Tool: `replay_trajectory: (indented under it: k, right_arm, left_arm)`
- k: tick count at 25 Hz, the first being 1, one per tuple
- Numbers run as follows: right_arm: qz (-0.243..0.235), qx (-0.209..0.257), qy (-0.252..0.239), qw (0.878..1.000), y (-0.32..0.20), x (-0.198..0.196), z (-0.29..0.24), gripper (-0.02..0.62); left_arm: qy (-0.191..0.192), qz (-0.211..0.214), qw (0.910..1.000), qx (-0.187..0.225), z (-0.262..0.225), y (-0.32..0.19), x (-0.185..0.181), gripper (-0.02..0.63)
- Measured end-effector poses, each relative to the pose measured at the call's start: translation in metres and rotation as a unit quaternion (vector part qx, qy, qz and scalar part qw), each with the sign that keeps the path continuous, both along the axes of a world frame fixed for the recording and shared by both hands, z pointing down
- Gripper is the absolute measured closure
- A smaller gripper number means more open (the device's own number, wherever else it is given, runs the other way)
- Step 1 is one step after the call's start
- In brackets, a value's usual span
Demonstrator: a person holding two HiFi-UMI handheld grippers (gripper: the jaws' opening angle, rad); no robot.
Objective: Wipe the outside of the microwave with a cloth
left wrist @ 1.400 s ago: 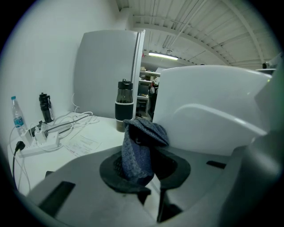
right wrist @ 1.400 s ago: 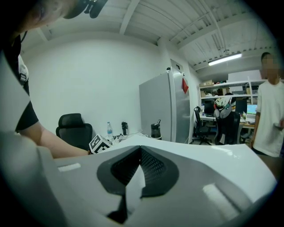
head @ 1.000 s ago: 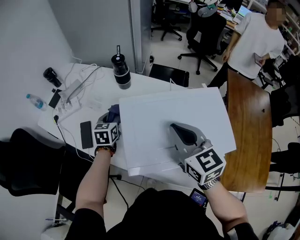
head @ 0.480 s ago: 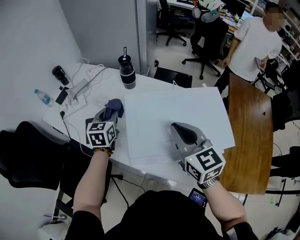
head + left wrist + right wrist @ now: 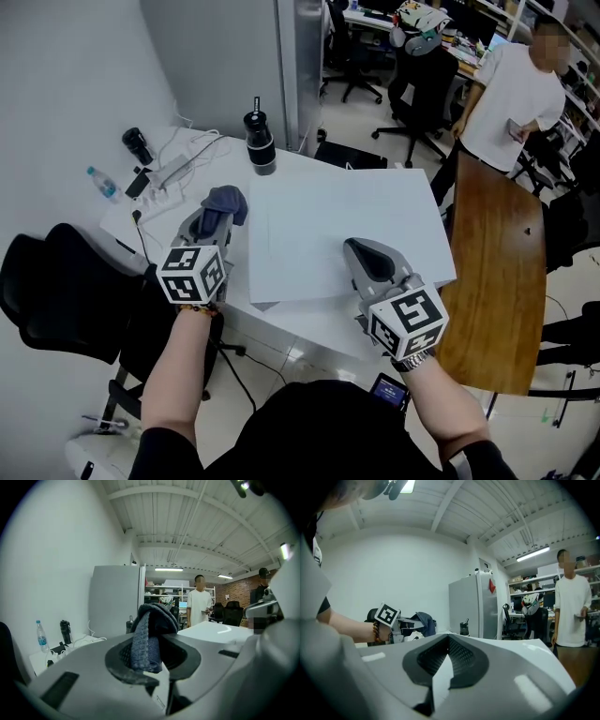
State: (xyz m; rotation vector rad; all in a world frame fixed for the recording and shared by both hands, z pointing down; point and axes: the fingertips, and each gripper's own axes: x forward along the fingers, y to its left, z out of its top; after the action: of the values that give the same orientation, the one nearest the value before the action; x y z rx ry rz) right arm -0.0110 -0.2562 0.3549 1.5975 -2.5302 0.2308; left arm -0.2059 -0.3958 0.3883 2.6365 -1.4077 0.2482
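**Cloth clamped in our left gripper, beside the microwave**

We hold the left gripper (image 5: 204, 227) just off the left side of the white microwave (image 5: 328, 220). Its jaws are clenched on a folded blue-grey cloth (image 5: 228, 200) that bunches out past the tips. The cloth is near the microwave's upper left edge; we cannot tell whether it touches. Our right gripper (image 5: 364, 255) is over the microwave's top, towards the front right, its jaws closed together on nothing. The microwave stands on a white table (image 5: 295, 330), with a black flask (image 5: 260, 142) behind it and a water bottle (image 5: 103, 182) farther left.
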Motion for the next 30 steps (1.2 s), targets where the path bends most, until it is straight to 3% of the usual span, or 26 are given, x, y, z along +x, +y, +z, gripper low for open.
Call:
replay_trajectory:
  k: [13, 30]
  right_arm:
    - [-0.024, 0.03, -0.012, 0.999, 0.087, 0.034, -0.018, 0.595]
    - [-0.047, 0.05, -0.006, 0.998, 0.2, 0.066, -0.024, 0.595]
  left_arm:
    - [0.026, 0.031, 0.9977, 0.054, -0.062, 0.143, 0.067, 0.531]
    - [0.044, 0.098, 0.9931, 0.047, -0.059, 0.312, 0.167, 0.531]
